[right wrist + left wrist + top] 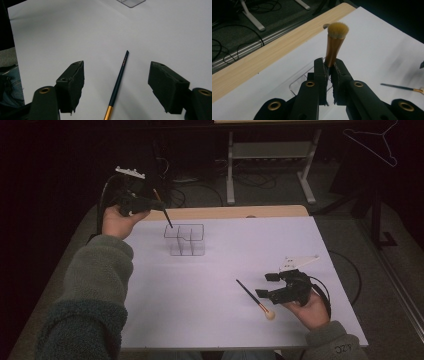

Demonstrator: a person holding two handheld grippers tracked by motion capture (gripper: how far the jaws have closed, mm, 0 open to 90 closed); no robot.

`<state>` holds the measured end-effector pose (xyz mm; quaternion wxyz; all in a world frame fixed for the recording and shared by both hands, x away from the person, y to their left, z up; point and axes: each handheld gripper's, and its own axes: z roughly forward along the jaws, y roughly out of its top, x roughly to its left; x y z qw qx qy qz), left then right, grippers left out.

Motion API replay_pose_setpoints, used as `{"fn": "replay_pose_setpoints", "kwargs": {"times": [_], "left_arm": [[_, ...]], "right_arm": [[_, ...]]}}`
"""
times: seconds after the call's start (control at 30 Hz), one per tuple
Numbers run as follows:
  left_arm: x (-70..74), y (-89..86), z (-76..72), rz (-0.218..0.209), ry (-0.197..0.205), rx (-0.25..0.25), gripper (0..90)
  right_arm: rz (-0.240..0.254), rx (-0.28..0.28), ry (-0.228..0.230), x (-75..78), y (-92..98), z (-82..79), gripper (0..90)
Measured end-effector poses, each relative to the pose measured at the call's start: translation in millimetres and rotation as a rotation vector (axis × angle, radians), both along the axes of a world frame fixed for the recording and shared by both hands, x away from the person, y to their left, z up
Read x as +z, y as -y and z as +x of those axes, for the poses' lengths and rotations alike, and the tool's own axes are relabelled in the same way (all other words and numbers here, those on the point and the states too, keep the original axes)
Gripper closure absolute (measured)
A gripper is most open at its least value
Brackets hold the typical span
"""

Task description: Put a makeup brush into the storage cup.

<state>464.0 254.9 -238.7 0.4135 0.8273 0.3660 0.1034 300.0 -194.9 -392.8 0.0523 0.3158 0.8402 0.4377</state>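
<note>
Above the clear organizer (184,240) near the far table (310,250) edge, my left gripper (329,68) clamps a brush (334,45); my right gripper (116,80), jaws wide, straddles the second brush (119,80) on open white surface.

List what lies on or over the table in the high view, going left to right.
left gripper clamping a brush → clear divided organizer → second brush lying flat → right gripper, jaws open

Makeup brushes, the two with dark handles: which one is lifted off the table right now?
The brush with the copper ferrule and pale bristles, clamped in the left gripper above the clear organiser. The other brush lies flat on the white table.
</note>
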Motion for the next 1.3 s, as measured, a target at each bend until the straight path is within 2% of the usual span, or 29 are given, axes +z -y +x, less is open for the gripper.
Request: {"fn": "replay_pose_setpoints", "kwargs": {"times": [0.07, 0.37, 0.77, 1.13, 1.23, 1.3], "left_arm": [[0.2, -2.6, 3.8, 0.000, 0.008, 0.016, 83.2], [-7.5, -6.1, 15.4, -0.034, 0.006, 0.064, 83.2], [-15.8, -2.6, 22.6, -0.027, 0.005, 0.091, 83.2], [-30.8, -1.1, 26.9, 0.016, -0.030, 0.088, 83.1], [-37.4, -1.1, 26.3, 0.011, -0.036, 0.098, 83.1], [-46.6, -2.7, 26.2, 0.004, -0.054, 0.107, 83.1]], "right_arm": [[0.004, -0.008, -0.010, 0.4, 1.2, -0.3, 28.0], [0.004, -0.008, 0.000, 1.0, 3.6, 1.0, 28.0], [0.009, -0.012, 0.006, 2.0, 6.9, 1.0, 28.1], [0.009, -0.012, 0.008, 2.8, 7.5, 0.2, 28.2], [0.007, -0.009, 0.012, 2.8, 7.4, 0.1, 28.1], [0.006, -0.010, 0.012, 2.9, 7.2, -0.2, 28.2]]}}
